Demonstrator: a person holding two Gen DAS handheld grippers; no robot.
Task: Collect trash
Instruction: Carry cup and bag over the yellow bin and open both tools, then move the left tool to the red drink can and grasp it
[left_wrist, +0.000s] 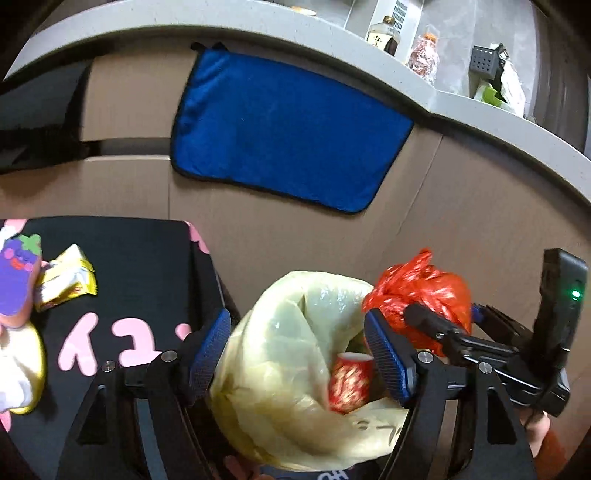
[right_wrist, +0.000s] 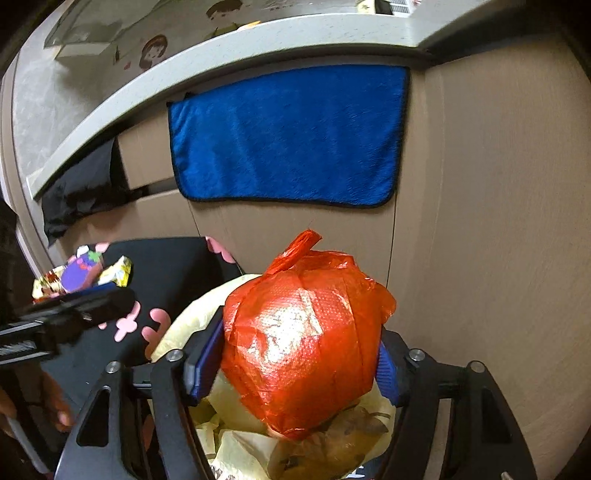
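Blue-padded jaws of the right gripper (right_wrist: 295, 363) are pinching a knotted red plastic bag (right_wrist: 303, 343), one pad pressed into each side of it. The red bag is held directly above the mouth of a pale yellow trash bag (right_wrist: 236, 439); whether its underside touches the contents cannot be told. Beneath it, in the right wrist view, the yellow bag holds crumpled brownish material and pale wrapping.

Left gripper (left_wrist: 299, 354) has its jaws spread wide, holding nothing. Between them, in the left wrist view, the open yellow trash bag (left_wrist: 280, 354) shows a red paper cup with a gold pattern (left_wrist: 349, 382) lying inside near its right wall. The red bag (left_wrist: 417, 291) appears behind the right jaw pad, at the far right edge of the yellow bag's opening.

To the left of the yellow bag stands a black desk with pink lettering (left_wrist: 140, 266). On its far left lie a yellow and white snack wrapper (left_wrist: 70, 280) and, touching it, a purple eggplant-shaped item (left_wrist: 18, 273). A further yellow and white object sits at the left frame edge, too cropped to identify.

Behind everything, a blue towel (left_wrist: 288, 129) hangs flat against a beige cabinet front (left_wrist: 461, 206), under a grey countertop (left_wrist: 509, 125) that carries bottles and a grey perforated holder.
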